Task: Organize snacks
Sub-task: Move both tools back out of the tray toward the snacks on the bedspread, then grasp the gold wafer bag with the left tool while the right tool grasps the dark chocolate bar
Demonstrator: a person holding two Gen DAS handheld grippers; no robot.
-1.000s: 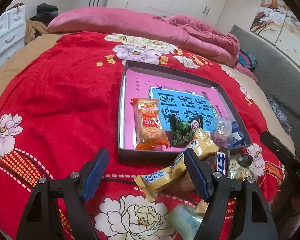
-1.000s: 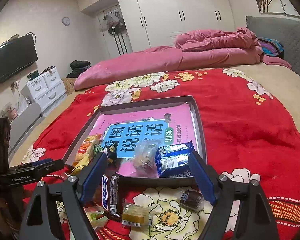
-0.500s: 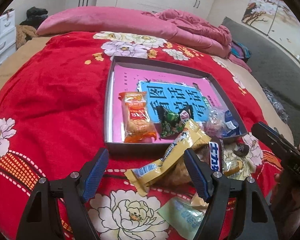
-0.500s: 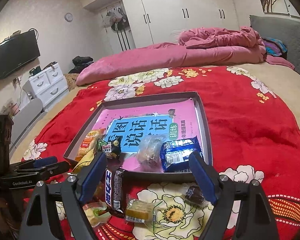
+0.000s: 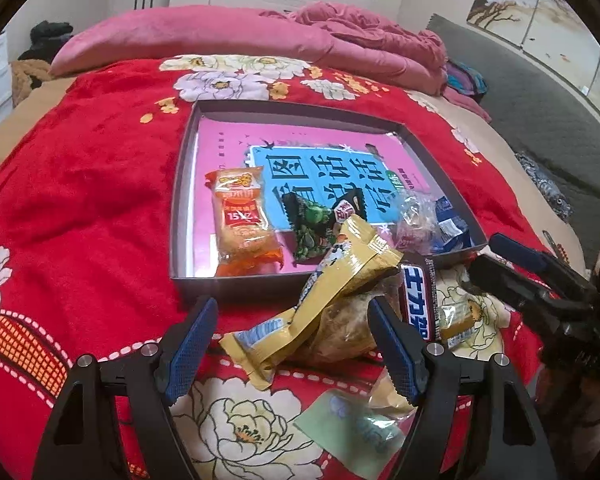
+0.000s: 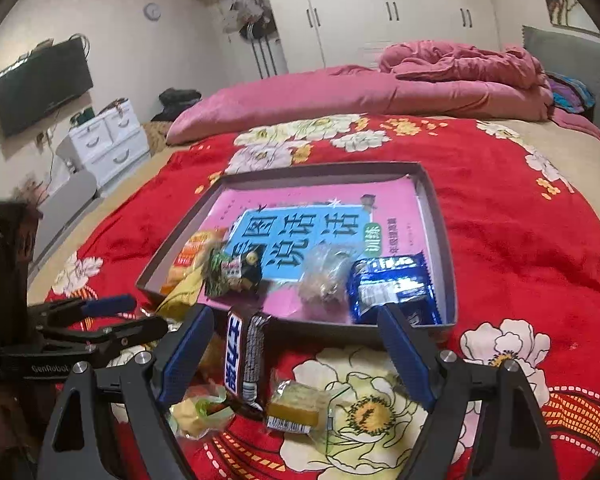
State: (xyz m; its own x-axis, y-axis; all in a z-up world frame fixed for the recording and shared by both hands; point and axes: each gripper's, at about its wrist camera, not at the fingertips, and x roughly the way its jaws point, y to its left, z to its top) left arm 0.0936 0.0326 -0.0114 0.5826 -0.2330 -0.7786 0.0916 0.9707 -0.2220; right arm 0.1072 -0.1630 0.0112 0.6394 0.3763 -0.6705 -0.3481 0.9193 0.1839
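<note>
A grey tray lined with a pink book holds an orange packet, a green-black packet, a clear packet and a blue packet. On the red blanket in front lie a yellow packet, a dark chocolate bar, a small yellow cake and a pale green packet. My left gripper is open over the yellow packet's near end. My right gripper is open above the chocolate bar and the cake, holding nothing.
The red flowered blanket covers the bed; pink bedding is piled at the far side. White drawers and a wall TV stand left of the bed. Each gripper shows at the edge of the other's view.
My left gripper has slid right and nearer, so the yellow packet now lies more between its fingers. The right gripper has tilted slightly and otherwise stayed put.
</note>
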